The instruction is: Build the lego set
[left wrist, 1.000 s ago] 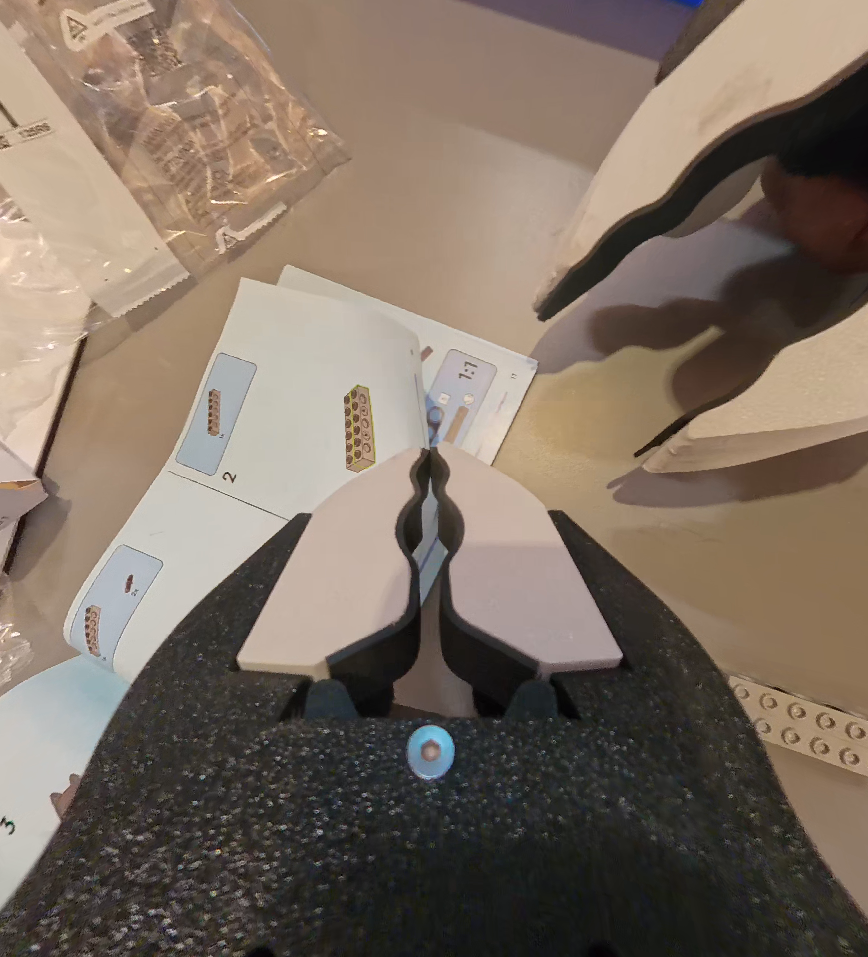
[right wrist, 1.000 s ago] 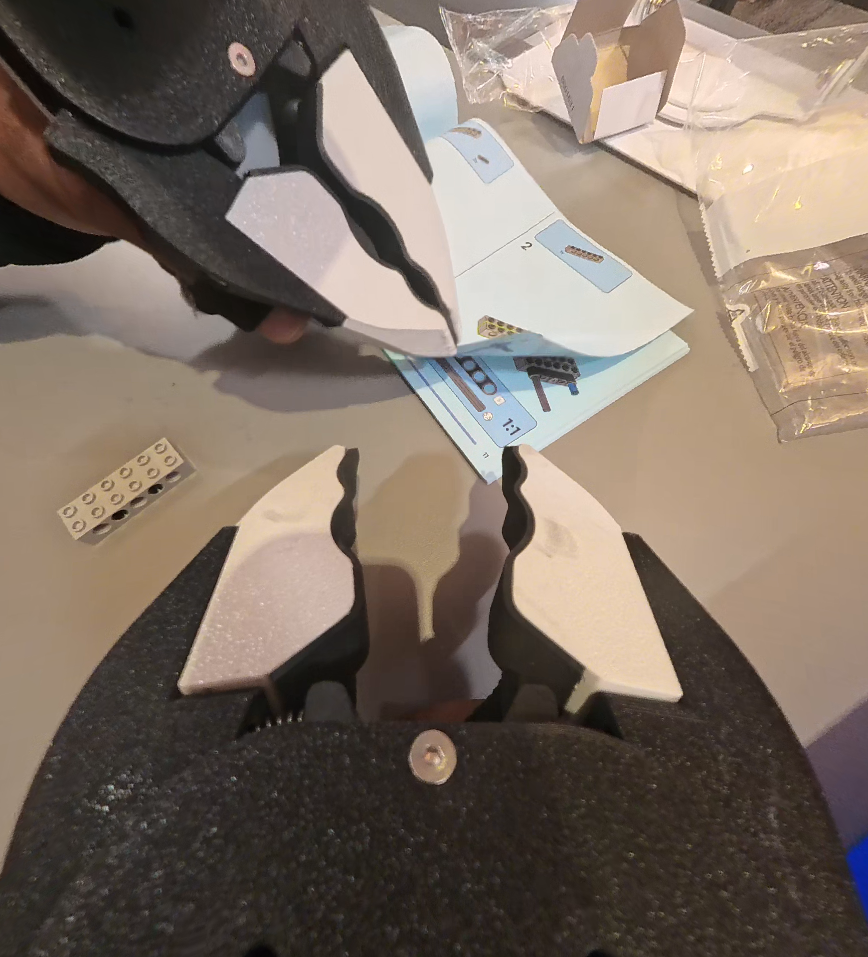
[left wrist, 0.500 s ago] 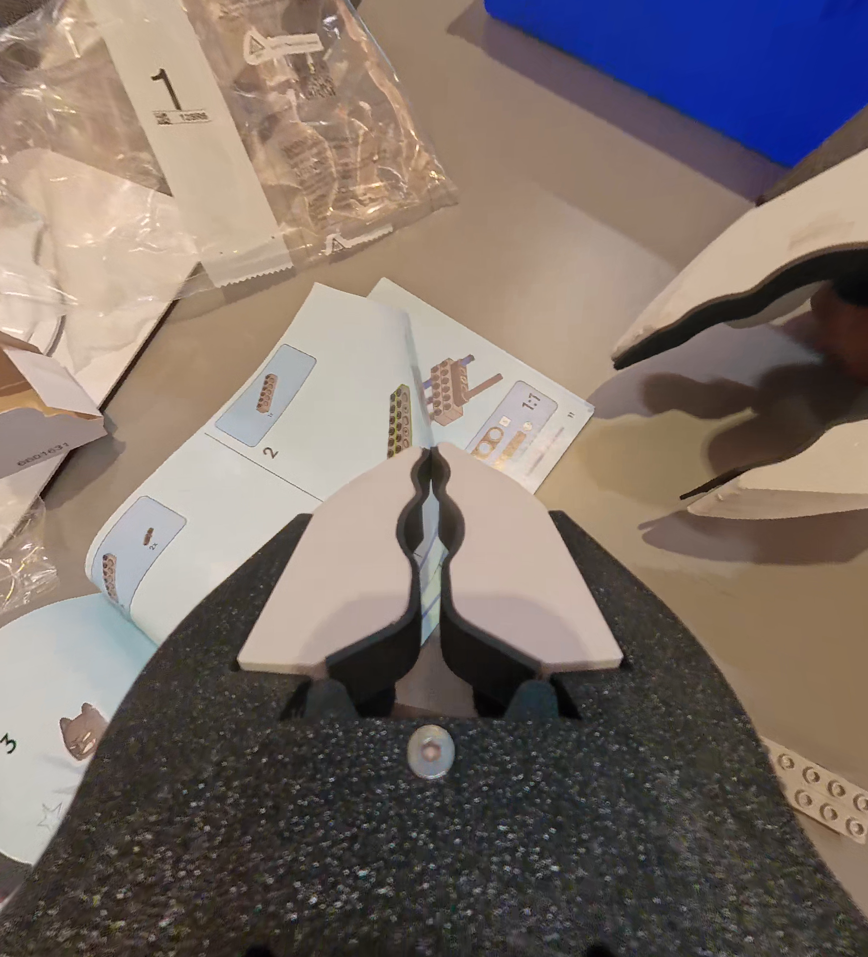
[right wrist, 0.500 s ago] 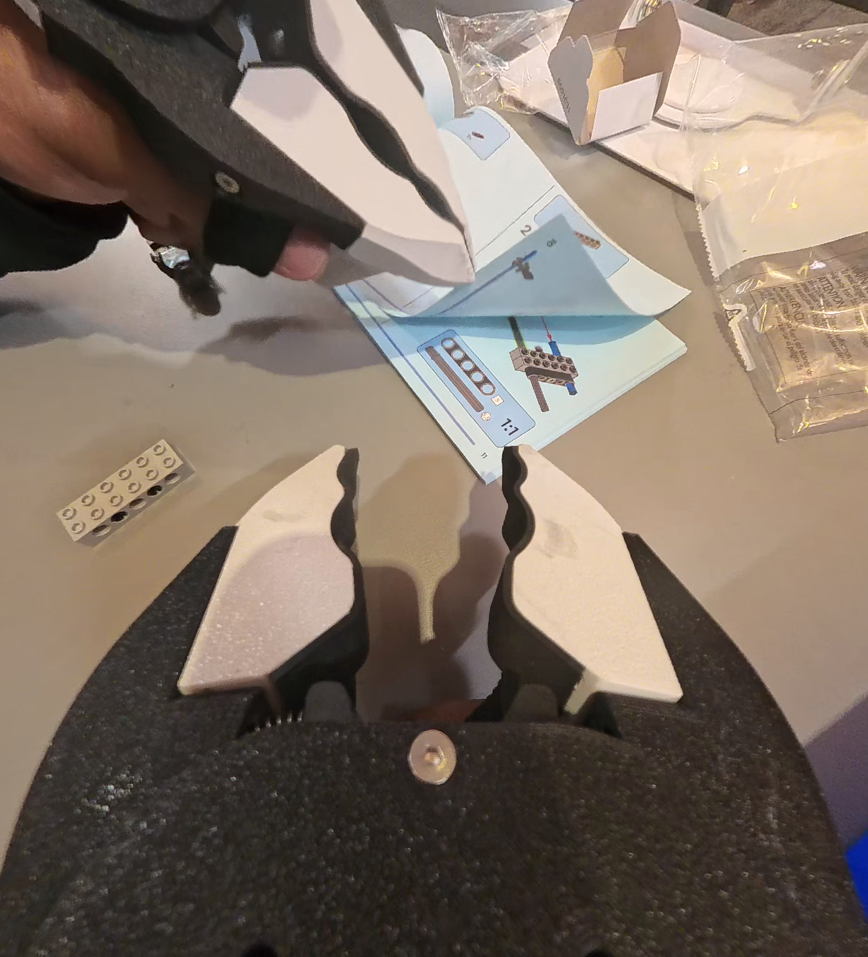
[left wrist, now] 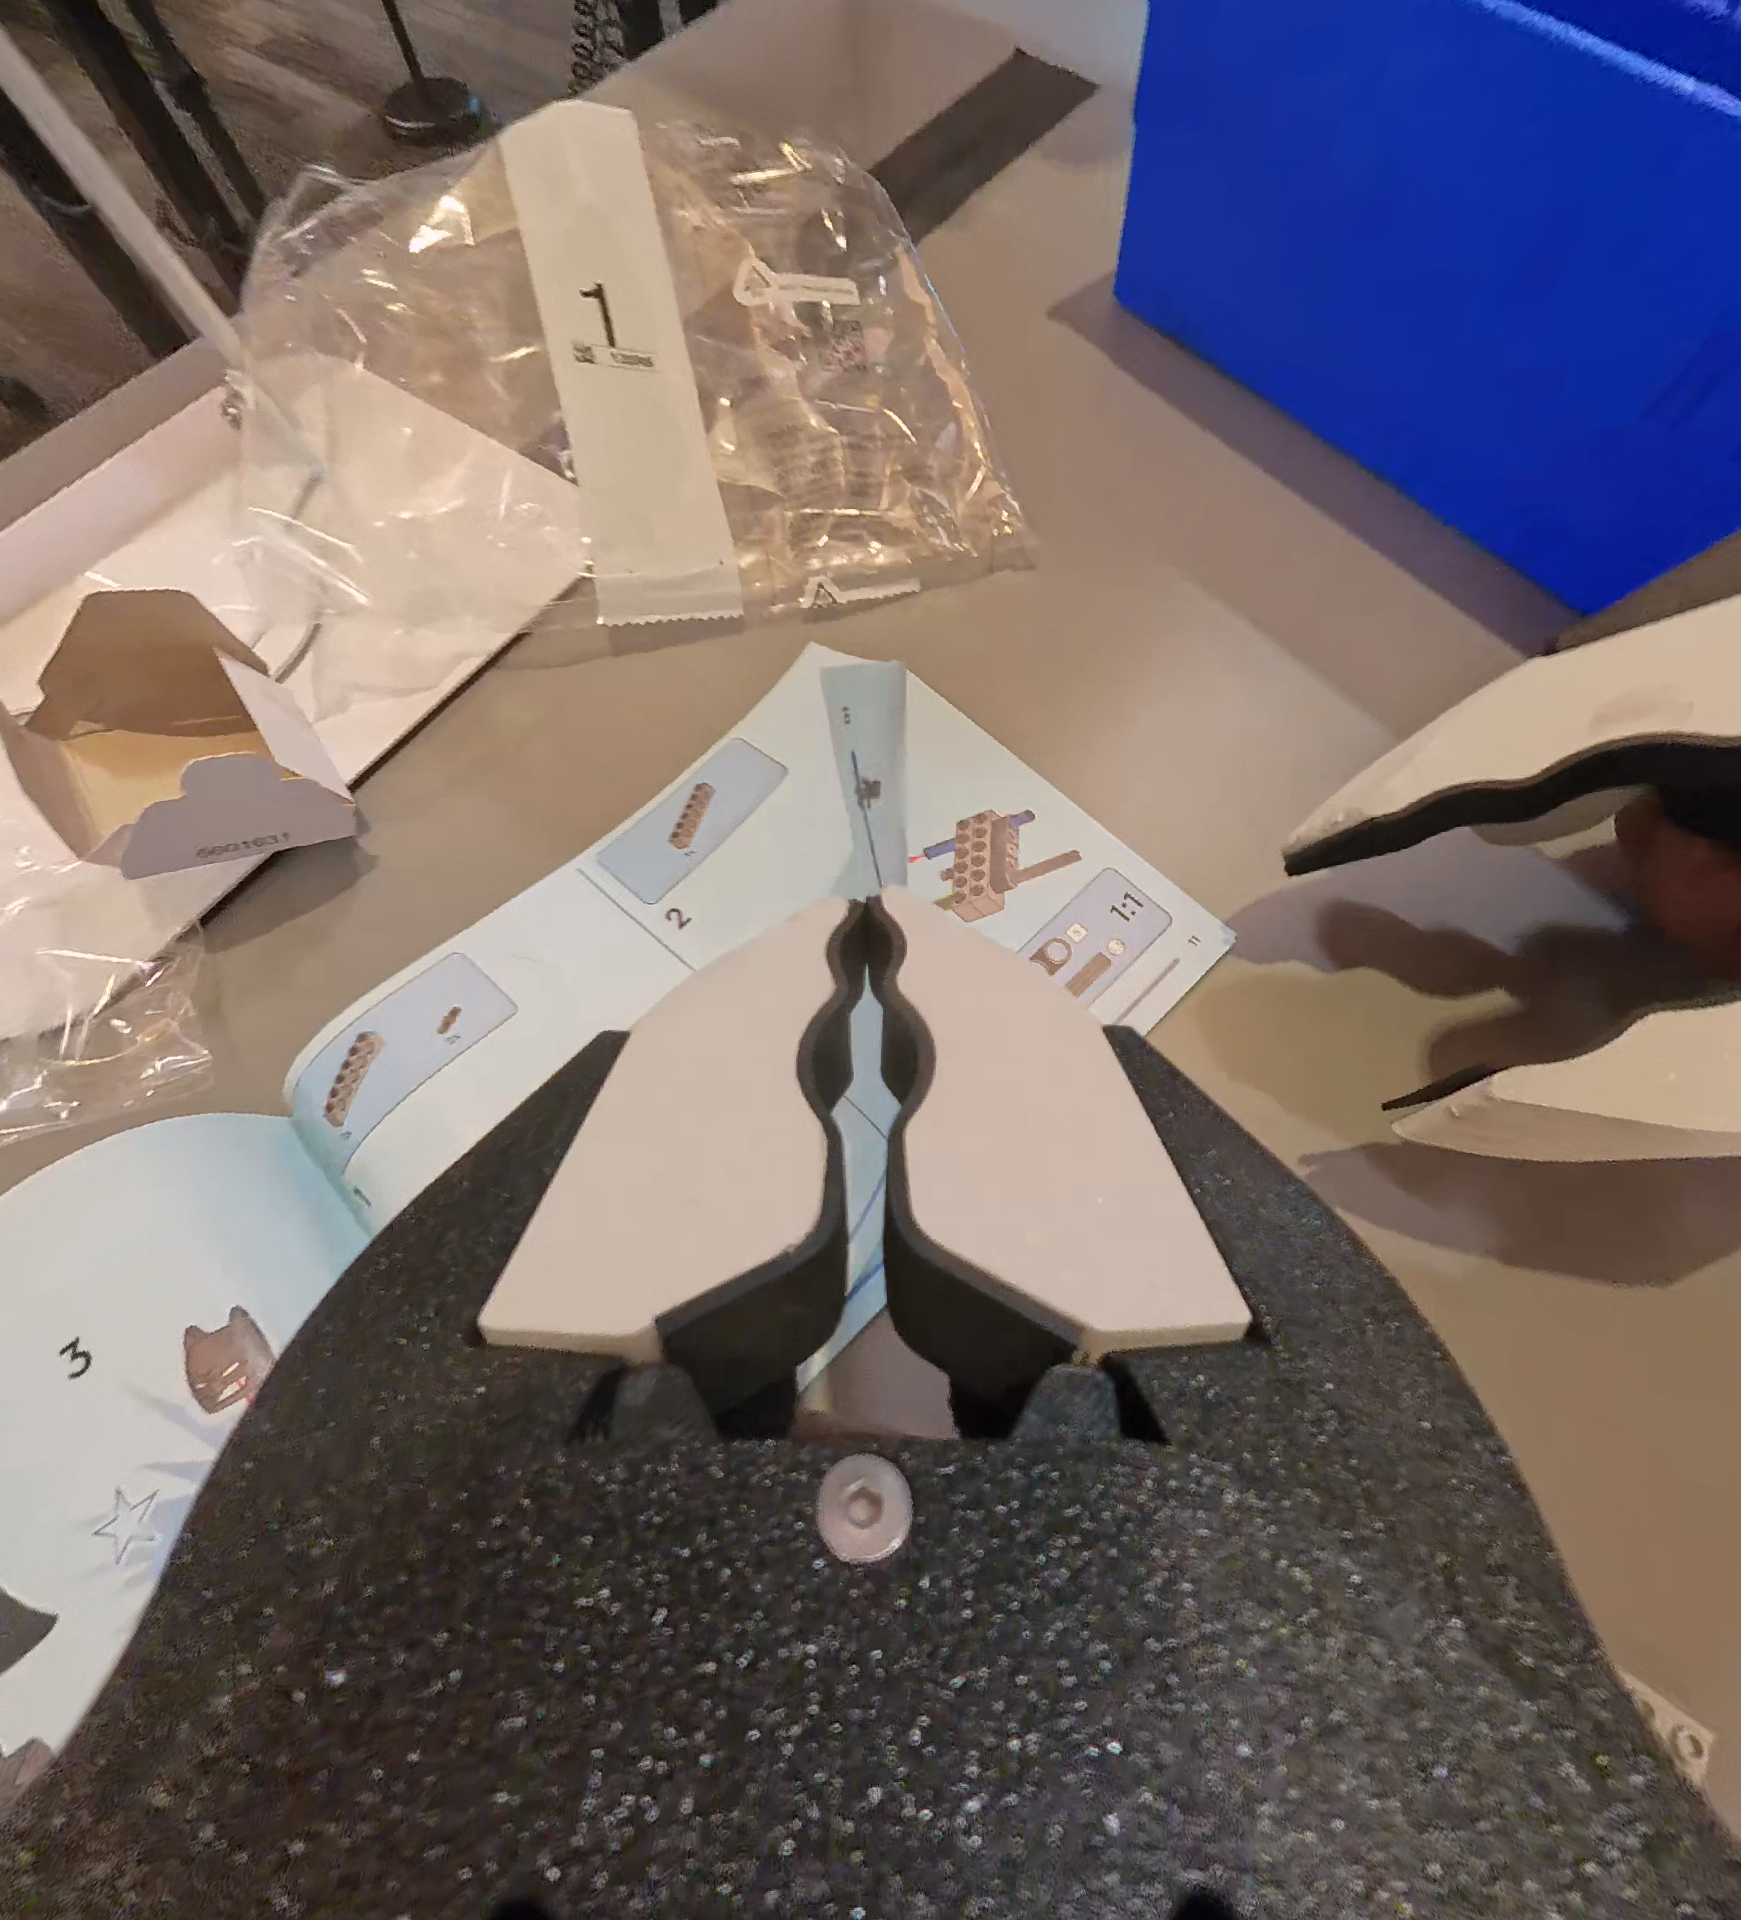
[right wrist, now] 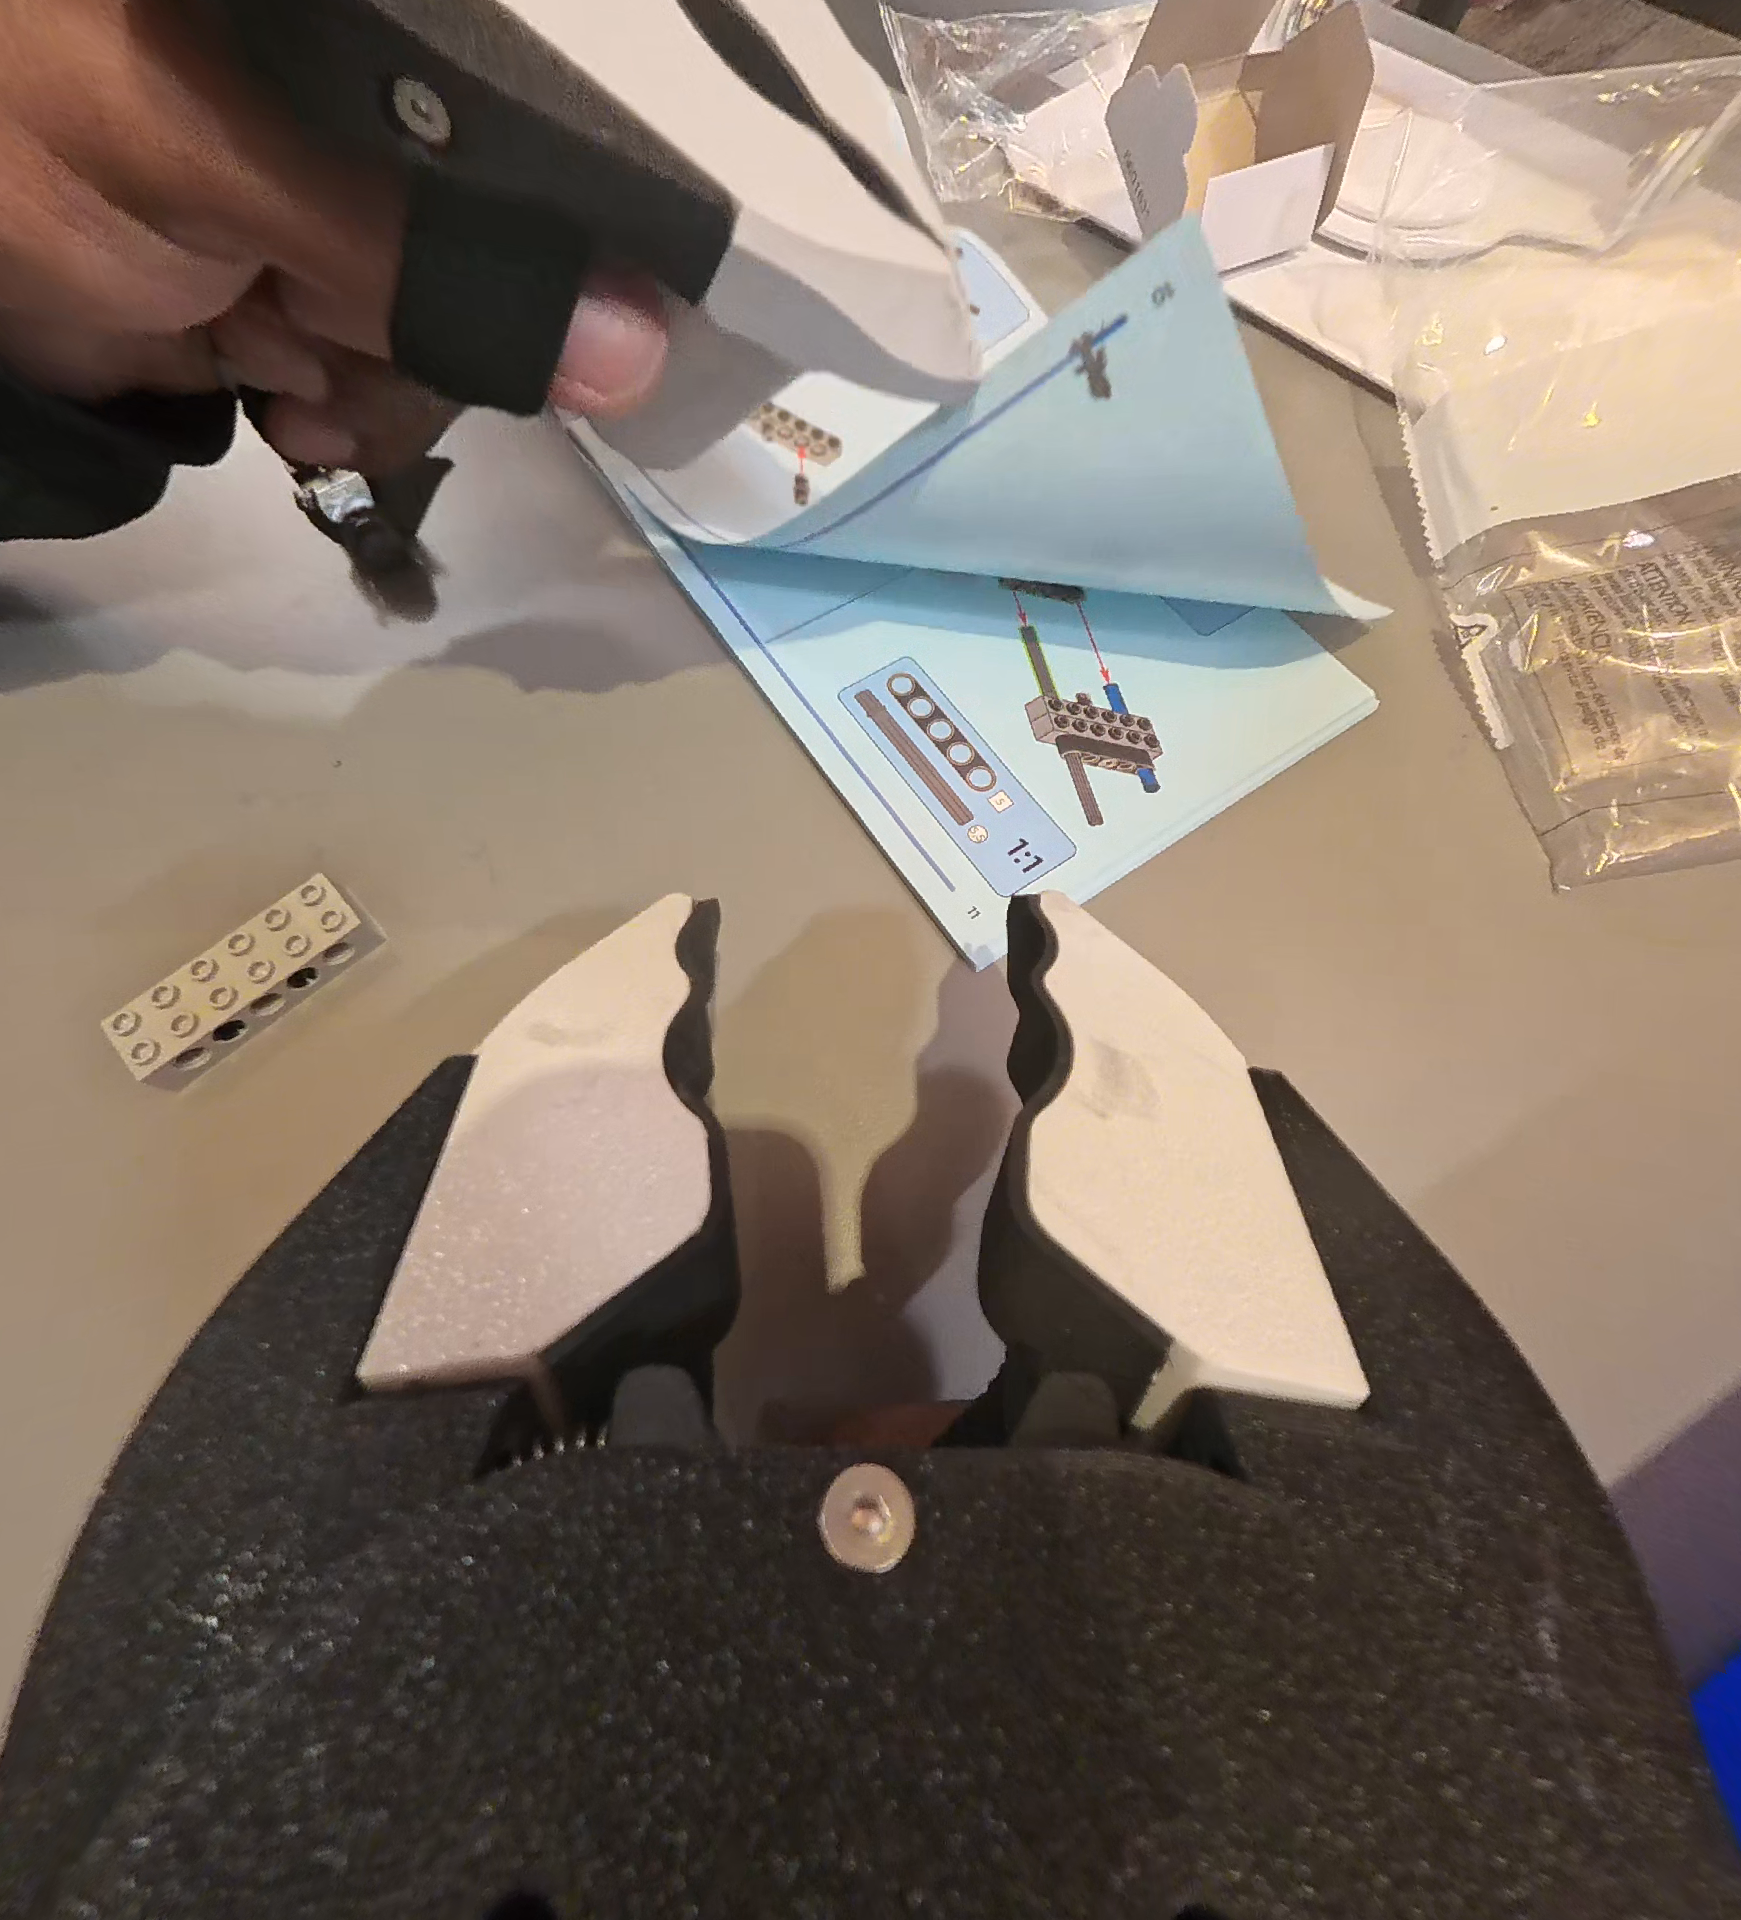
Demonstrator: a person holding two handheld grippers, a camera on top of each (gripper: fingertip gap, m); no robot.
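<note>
The left gripper point(left wrist: 866, 909) has its fingers together, clamped on a light blue page point(right wrist: 1105, 457) of a booklet point(right wrist: 1209, 748) that lies open on the grey table point(right wrist: 222, 779). The pinched page is lifted and curls up from the booklet, its free corner standing above the flat pages beneath; in the left wrist view a narrow strip of it rises edge-on just past the fingertips point(left wrist: 871, 769). A hand point(right wrist: 170, 239) grips the left gripper's black body. The right gripper point(right wrist: 850, 914) hovers low over the table with its fingers apart and nothing between them; its right fingertip point(right wrist: 1042, 914) is just at the near corner of the booklet, and whether it touches cannot be told. A pale studded brick point(right wrist: 242, 982) lies on the table to the left of the right gripper, well apart from the booklet. Beyond the booklet lie a clear bag point(left wrist: 637, 364) with a white strip, an open small carton point(left wrist: 159, 727), and a flat white tray point(left wrist: 409, 582) with more crumpled plastic. A blue box point(left wrist: 1468, 260) stands at the far right.
</note>
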